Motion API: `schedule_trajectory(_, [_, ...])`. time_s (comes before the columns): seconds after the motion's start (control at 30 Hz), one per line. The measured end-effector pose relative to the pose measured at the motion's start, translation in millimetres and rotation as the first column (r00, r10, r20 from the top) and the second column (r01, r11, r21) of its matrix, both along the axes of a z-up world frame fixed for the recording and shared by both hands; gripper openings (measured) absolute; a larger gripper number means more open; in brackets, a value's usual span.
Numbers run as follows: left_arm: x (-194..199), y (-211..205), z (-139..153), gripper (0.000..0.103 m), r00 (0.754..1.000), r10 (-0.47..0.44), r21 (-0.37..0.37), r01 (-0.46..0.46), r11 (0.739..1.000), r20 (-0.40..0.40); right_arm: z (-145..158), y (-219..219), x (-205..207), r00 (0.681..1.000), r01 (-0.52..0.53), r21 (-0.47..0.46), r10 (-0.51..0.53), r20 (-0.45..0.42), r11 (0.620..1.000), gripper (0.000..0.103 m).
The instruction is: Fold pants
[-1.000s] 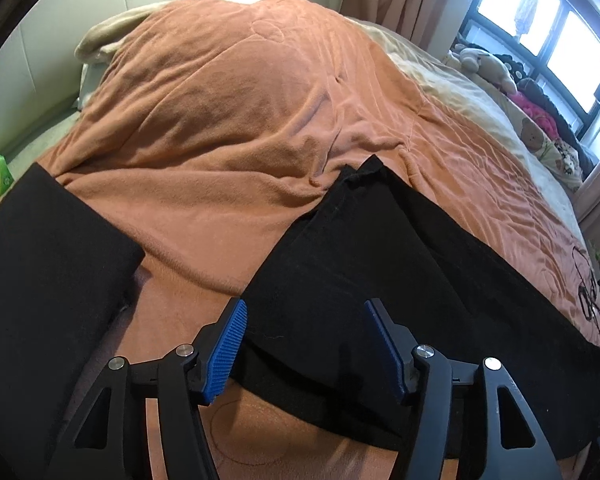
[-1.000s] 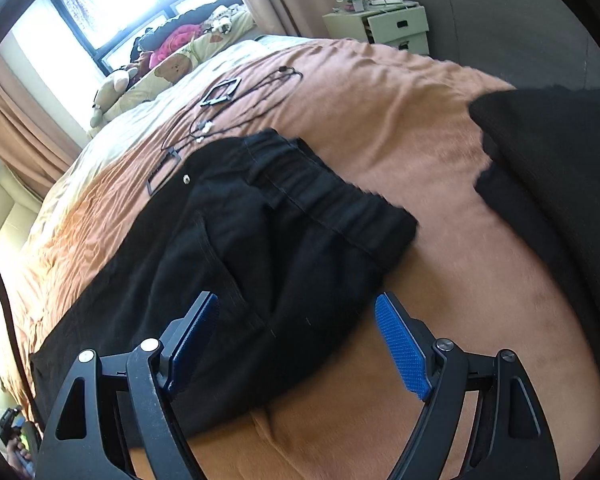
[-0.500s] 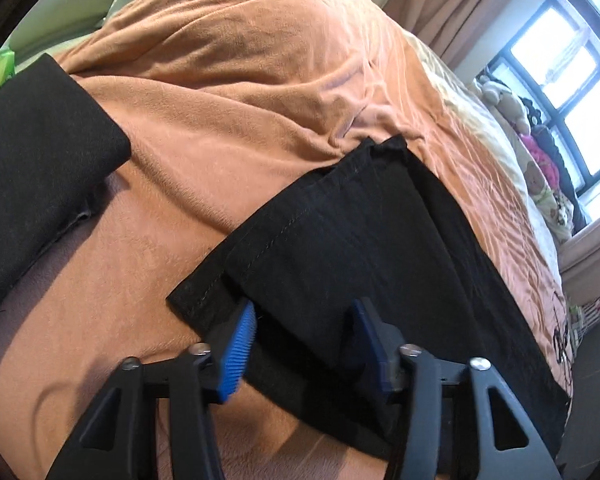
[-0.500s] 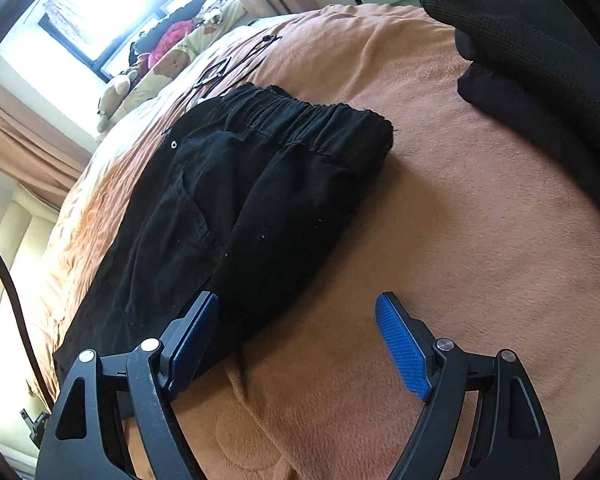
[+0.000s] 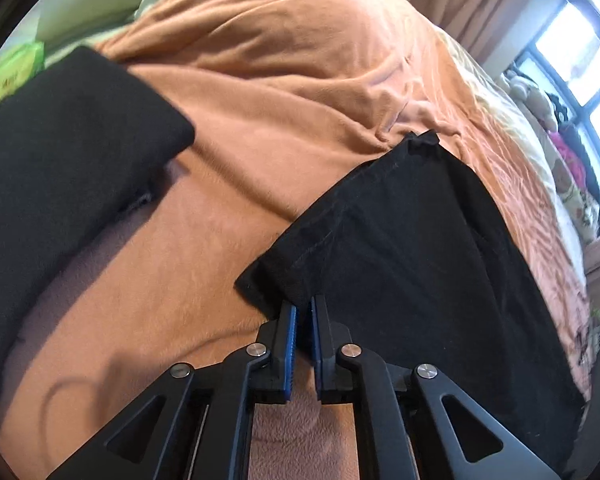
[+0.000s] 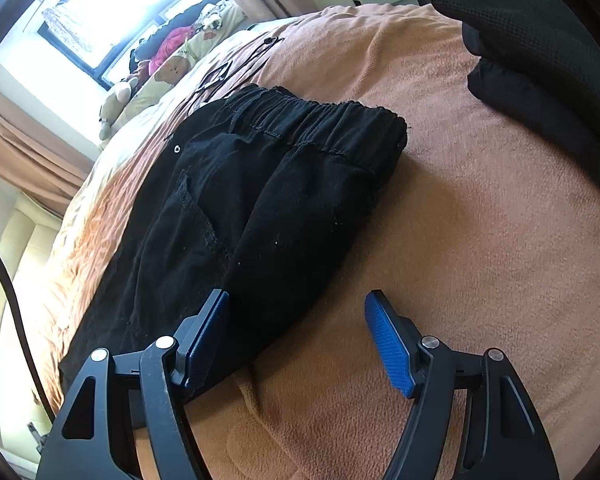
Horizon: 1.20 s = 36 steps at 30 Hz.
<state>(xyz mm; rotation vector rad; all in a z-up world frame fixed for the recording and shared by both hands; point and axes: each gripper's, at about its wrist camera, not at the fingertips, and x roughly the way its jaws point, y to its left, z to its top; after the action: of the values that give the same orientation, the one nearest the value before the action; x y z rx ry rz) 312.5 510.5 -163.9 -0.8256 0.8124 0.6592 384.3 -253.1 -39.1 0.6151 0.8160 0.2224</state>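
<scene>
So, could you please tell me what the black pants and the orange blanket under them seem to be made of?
The pants look like matte black woven cotton twill: visible topstitching, a gathered elastic waistband, lint specks. The blanket looks like soft fleece or brushed microfibre, judging by its short fuzzy nap; the exact fibre is uncertain.

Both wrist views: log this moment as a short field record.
surface: orange blanket on a bed
garment: black pants, lying flat
left gripper: shut on the pants' cuff edge
right gripper: open, near the pants' nearer edge below the elastic waistband
other: second black garment, apart from the pants
</scene>
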Motion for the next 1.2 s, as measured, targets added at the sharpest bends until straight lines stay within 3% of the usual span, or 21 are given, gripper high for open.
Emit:
schedule_trajectory(0.07, [-7, -1, -1, 0.022, 1.0, 0.001, -0.012, -0.001, 1.0, 0.013, 0, -1, 1, 1.0, -0.008, 0.013, 0.008, -0.001, 1.0, 0.069])
schedule_trajectory(0.13, [-13, -4, -2, 0.046, 1.0, 0.001, -0.021, -0.001, 1.0, 0.013, -1, -2, 1, 1.0, -0.013, 0.031, 0.013, 0.002, 0.999, 0.069])
schedule_trajectory(0.2, [-20, -9, -4, 0.05, 0.999, 0.0, -0.042, 0.002, 0.999, 0.044, -3, -3, 1, 1.0, -0.01, 0.047, 0.01, 0.005, 0.999, 0.069])
schedule_trajectory(0.5, [-5, -13, -16, 0.05, 0.995, 0.006, -0.102, 0.004, 0.995, 0.097, -9, 0, 3, 1.0, -0.002, 0.076, 0.001, 0.017, 0.997, 0.069])
schedule_trajectory(0.63, [-1, -9, -15, 0.047, 0.991, 0.03, -0.071, -0.021, 0.997, 0.131, -10, 0, 5, 1.0, 0.003, 0.081, -0.006, 0.03, 0.997, 0.069])
schedule_trajectory(0.67, [-2, -9, -13, 0.044, 0.988, 0.04, -0.066, -0.03, 0.997, 0.148, -10, -1, 5, 0.999, 0.011, 0.081, -0.014, 0.037, 0.997, 0.065])
schedule_trajectory(0.7, [-3, -9, -12, 0.04, 0.985, 0.044, -0.063, -0.034, 0.997, 0.168, -9, -3, 5, 0.998, 0.032, 0.065, -0.035, 0.045, 0.997, 0.053])
schedule_trajectory(0.77, [-5, -10, -12, 0.04, 0.981, 0.037, -0.058, -0.026, 0.998, 0.189, -9, -6, 4, 0.997, 0.048, 0.072, -0.052, 0.06, 0.996, 0.044])
schedule_trajectory(0.87, [-7, -12, -22, 0.04, 0.983, 0.021, -0.111, -0.001, 0.994, 0.184, -15, -10, 3, 0.996, 0.061, 0.122, -0.069, 0.061, 0.991, 0.044])
schedule_trajectory(1.0, [-7, -15, -22, 0.04, 0.98, 0.026, -0.117, -0.002, 0.993, 0.198, -33, -5, 6, 0.999, 0.006, 0.259, -0.014, 0.031, 0.966, 0.044])
schedule_trajectory(1.13, [-3, -12, -24, 0.04, 0.976, 0.039, -0.131, -0.01, 0.991, 0.215, -33, 8, 17, 0.999, -0.03, 0.215, 0.022, 0.041, 0.976, 0.044])
schedule_trajectory(1.2, [3, -11, -25, 0.04, 0.981, 0.022, -0.099, -0.003, 0.995, 0.195, -35, 11, 26, 0.999, -0.025, 0.218, 0.016, 0.039, 0.976, 0.044])
